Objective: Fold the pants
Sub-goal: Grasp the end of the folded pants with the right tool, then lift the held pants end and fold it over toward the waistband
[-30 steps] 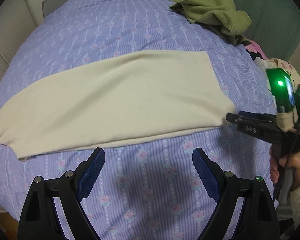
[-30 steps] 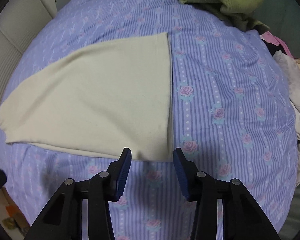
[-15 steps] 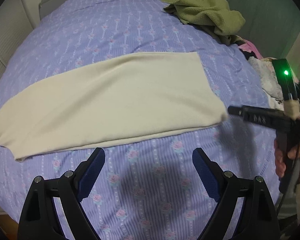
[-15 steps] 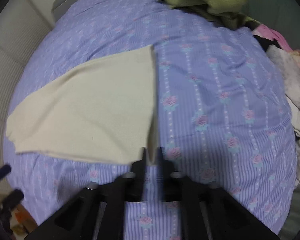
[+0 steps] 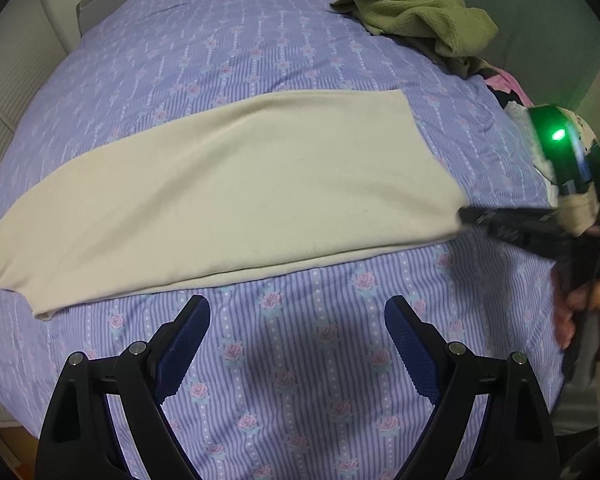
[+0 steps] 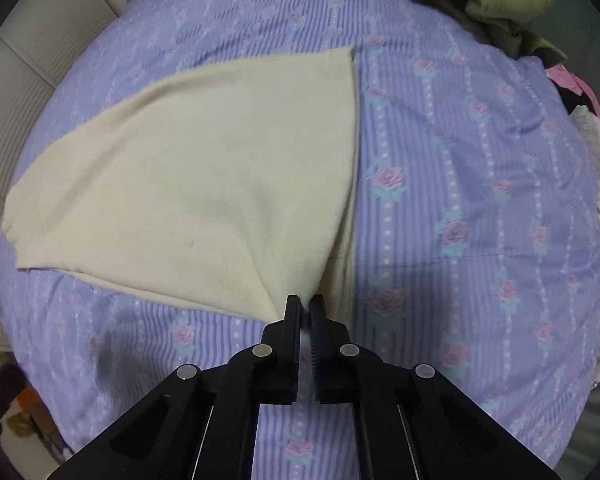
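- The cream pants (image 5: 228, 196) lie folded lengthwise across the bed (image 5: 300, 380), a long band running from the far left edge of the bed to the right side
- Right claw (image 6: 309, 312) is pressed together, pinching the near right corner of the pants (image 6: 204, 184); that corner is lifted off the bedspread, the top layer peeling up from the layer beneath
- From the left wrist view the right claw (image 5: 466, 216) comes in from the right, meeting the cloth at its near right corner
- Left claw (image 5: 298, 340) is spread wide, holding nothing, hanging over bare bedspread just short of the pants' near long edge
- A crumpled green garment (image 5: 412, 12) sits at the far right of the bed, well apart from the pants
- More clothes (image 6: 592, 140) are heaped along the right edge
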A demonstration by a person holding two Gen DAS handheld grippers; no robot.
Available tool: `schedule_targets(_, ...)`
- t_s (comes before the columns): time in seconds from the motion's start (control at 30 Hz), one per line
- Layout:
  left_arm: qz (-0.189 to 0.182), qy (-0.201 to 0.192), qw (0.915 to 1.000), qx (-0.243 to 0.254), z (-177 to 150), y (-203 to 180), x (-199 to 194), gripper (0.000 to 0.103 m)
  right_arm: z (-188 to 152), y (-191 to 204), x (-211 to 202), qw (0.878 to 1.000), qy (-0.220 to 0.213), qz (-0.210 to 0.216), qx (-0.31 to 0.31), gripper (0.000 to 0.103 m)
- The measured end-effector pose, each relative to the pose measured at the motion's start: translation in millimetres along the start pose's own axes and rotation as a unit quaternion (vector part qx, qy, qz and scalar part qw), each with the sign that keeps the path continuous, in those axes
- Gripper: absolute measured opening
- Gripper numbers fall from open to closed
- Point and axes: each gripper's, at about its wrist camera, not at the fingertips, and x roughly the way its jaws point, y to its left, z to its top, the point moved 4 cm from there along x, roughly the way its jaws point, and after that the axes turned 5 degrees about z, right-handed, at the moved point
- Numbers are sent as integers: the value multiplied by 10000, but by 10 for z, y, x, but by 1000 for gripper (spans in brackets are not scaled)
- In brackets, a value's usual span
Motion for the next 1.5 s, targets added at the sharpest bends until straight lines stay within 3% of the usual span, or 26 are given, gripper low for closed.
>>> schedule_targets(0.13, -5, 83, 10000, -53, -11, -11, 39, 90, 23, -264, -57, 9995, 63, 3, 322, 4)
schedule_targets(0.27, 7, 132, 9999, -62, -7, -2, 66, 90, -19, -206, 137, 9985, 494, -202, 111, 4)
schedule_targets(0.33, 103, 103, 9999, -8, -7, 19, 68, 90, -54, -214, 130, 9973, 455, -578, 76, 16)
schedule_targets(0.37, 126, 101, 9999, -4, -4, 36, 72, 90, -66, -237, 103, 9970, 426, -630, 158, 32)
schedule_targets(0.4, 134, 99, 9999, -25, -8, 43, 71, 90, -77, -265, 52, 9968, 369, -649, 268, 40)
schedule_targets(0.47, 123, 78, 9999, -80, -1, 83, 64, 90, -64, -292, -107, 9973, 42, -628, 375, 40)
schedule_targets(0.53, 129, 23, 9998, -134, 22, 125, 57, 90, 10, -294, -275, 9976, -398, -355, 439, 49)
schedule_targets(0.57, 135, -10, 9998, -147, 41, 137, 59, 90, 88, -297, -335, 9967, -646, -75, 488, 58)
schedule_targets(0.67, 200, -82, 9997, -95, 127, 150, 107, 90, 287, -352, -298, 9946, -866, 166, 554, 62)
schedule_targets(1.0, 297, -171, 9993, 122, 280, 101, 316, 90, 386, -347, 515, 9899, -428, 916, 997, 62)
schedule_targets(1.17, 240, -201, 9994, 178, 383, 27, 447, 90, 146, -380, 823, 9671, -159, 2016, 1546, 62)
schedule_targets(1.23, 215, -202, 9994, 160, 417, 16, 471, 90, 104, -414, 851, 9611, -262, 2265, 1561, 63)
schedule_targets(1.37, 172, -201, 9993, 273, 434, -69, 509, 90, 224, -612, 988, 9236, -195, 3082, 2271, 62)
schedule_targets(1.5, -17, -208, 9987, 471, 408, -265, 536, 90, 342, -583, 1098, 9095, -192, 3452, 2309, 62)
